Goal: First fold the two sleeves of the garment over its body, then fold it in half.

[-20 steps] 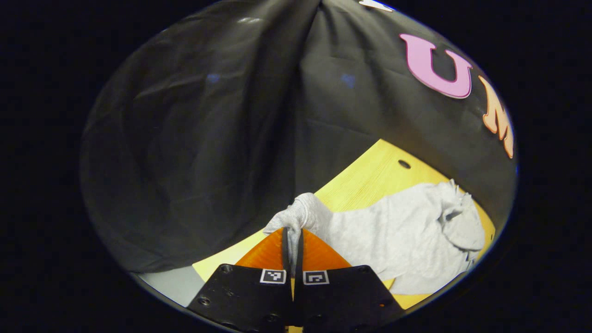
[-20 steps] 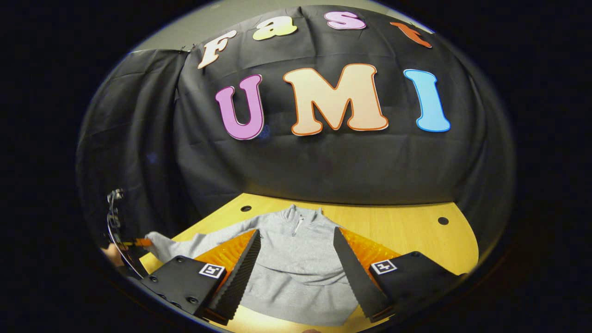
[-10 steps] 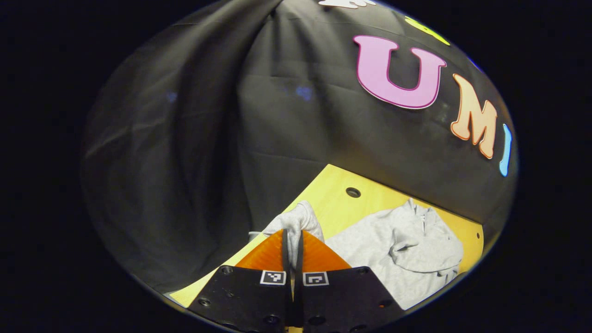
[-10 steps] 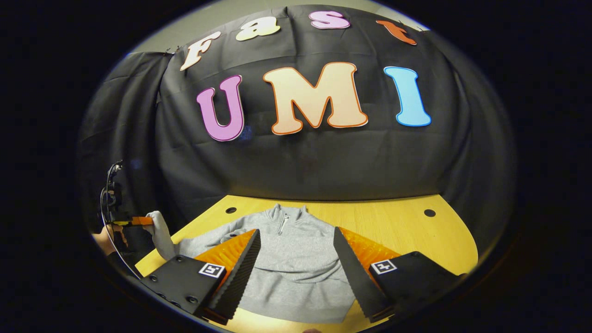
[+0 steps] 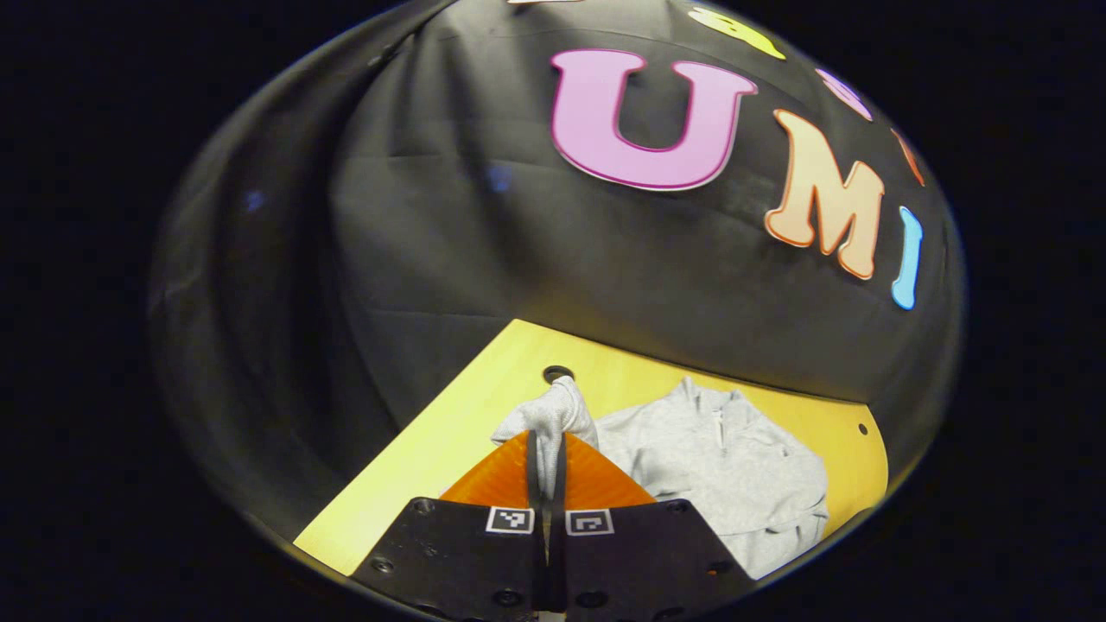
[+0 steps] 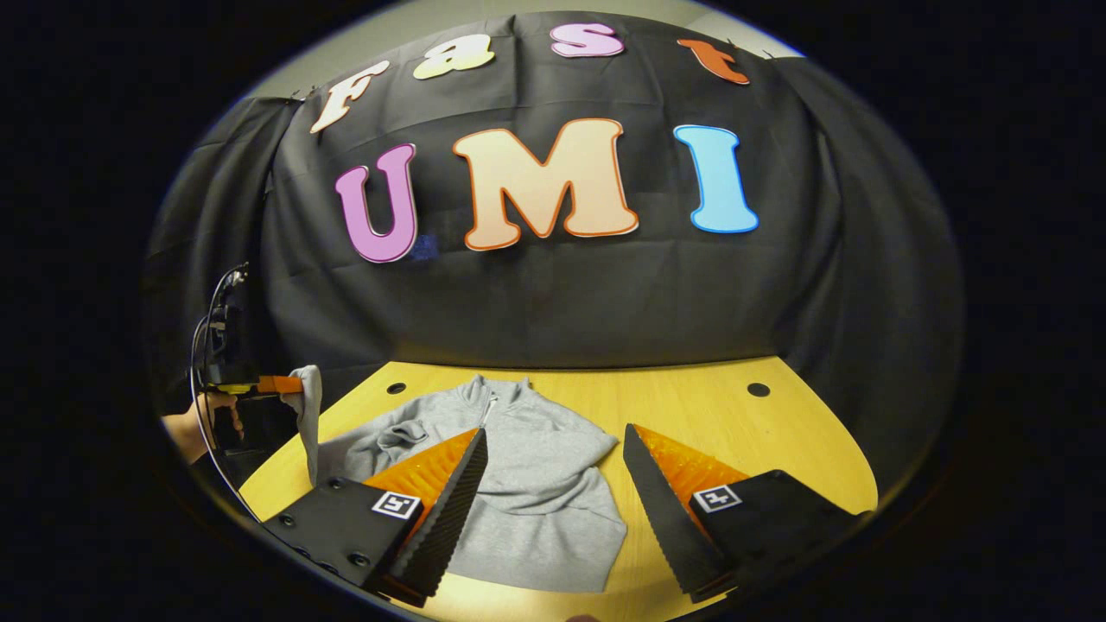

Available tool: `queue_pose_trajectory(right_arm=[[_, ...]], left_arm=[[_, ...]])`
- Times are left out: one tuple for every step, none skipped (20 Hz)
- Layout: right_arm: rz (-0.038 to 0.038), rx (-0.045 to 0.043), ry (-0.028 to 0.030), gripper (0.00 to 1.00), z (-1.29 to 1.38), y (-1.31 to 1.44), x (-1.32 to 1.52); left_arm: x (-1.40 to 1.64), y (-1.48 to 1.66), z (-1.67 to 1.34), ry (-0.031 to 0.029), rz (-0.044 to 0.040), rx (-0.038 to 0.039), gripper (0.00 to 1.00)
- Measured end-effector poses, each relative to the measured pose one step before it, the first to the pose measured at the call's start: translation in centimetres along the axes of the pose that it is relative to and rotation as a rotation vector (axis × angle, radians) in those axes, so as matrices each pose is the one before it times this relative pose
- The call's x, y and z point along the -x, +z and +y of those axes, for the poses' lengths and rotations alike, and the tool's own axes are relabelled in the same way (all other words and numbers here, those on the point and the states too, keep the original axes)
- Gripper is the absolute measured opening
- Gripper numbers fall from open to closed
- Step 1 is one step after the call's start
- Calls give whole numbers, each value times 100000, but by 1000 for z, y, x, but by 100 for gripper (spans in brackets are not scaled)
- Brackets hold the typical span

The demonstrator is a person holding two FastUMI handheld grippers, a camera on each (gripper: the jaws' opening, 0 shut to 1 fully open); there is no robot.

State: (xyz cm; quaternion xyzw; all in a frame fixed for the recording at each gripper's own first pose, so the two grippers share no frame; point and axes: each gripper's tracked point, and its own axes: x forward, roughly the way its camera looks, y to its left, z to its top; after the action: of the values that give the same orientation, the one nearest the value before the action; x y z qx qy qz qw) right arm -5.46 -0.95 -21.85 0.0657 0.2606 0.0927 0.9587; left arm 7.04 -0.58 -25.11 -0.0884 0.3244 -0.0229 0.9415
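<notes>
A grey zip-neck sweatshirt [image 6: 527, 466] lies on the wooden surface [image 6: 743, 432]; the right hand-held gripper [image 6: 553, 510] gapes above it, the left hand-held gripper [image 6: 289, 385] lifting one sleeve [image 6: 309, 423].

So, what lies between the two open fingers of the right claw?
In the right gripper view, the right claw frames the sweater body and a strip of bare table.

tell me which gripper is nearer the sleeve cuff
Left. The left gripper is shut on the cuff, holding it lifted above the table. The right gripper hangs open over the sweater body, well away from the cuff.
</notes>
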Motion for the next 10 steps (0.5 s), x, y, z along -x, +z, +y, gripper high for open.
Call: queue_pose_trajectory(right_arm=[[443, -870, -677, 98, -400, -305, 79], [204, -760, -738, 95, -469, -173, 185], [185, -596, -744, 95, -479, -100, 163], [158, -489, -644, 95, -431, -118, 176], [69, -344, -692, 95, -495, -20, 203], [-74, -296, -756, 95, -468, -128, 240], [-9, -254, -855, 95, -511, -56, 279], [79, -229, -1018, 95, -987, -359, 384], [140, -353, -1219, 95, -762, 38, 594], [133, -449, -1078, 95, -536, 24, 293]], left_arm=[[-531, 633, -1236, -1602, -365, -1559, 0], [-471, 657, -1469, -1998, -383, -1292, 0], [-366, 710, -1394, -2064, -764, -966, 0], [-303, 397, -1493, -2232, -680, -1176, 2], [-504, 457, -1418, -2092, -675, -1524, 0], [-353, 267, -1703, -2528, 65, -1856, 0], [-379, 78, -1520, -2440, 394, -1631, 0], [-286, -170, -1429, -2356, 459, -1547, 0], [-408, -124, -1407, -2365, 506, -1284, 0], [-297, -224, -1461, -2257, 494, -875, 0]])
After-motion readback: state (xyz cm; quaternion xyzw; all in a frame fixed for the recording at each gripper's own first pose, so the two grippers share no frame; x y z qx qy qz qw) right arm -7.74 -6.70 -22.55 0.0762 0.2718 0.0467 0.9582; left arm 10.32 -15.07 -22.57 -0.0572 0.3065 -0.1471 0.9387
